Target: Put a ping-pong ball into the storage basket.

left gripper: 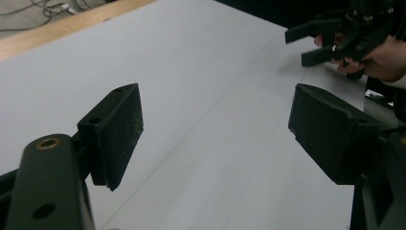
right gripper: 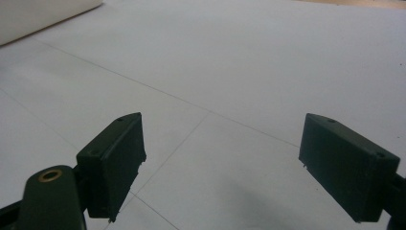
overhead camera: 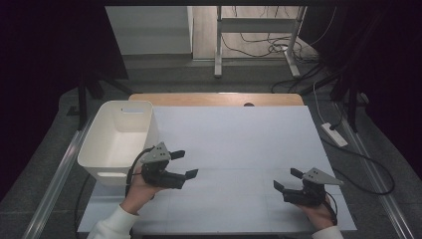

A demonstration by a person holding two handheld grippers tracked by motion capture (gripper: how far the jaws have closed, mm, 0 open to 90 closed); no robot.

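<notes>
Both grippers sit low over the white worktop (overhead camera: 234,149), nothing gripped. The left gripper (overhead camera: 185,164) hovers just right of the white bin (overhead camera: 119,137) at the near left, jaws spread and empty; the right gripper (overhead camera: 287,180) waits near right, jaws likewise released. No loose item lies about, so work looks finished or unstarted.

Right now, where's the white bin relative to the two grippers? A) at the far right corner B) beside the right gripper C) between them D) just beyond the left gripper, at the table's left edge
D: the white bin sits at the table's left edge, just beyond the left gripper; the right gripper is far across the table.
</notes>
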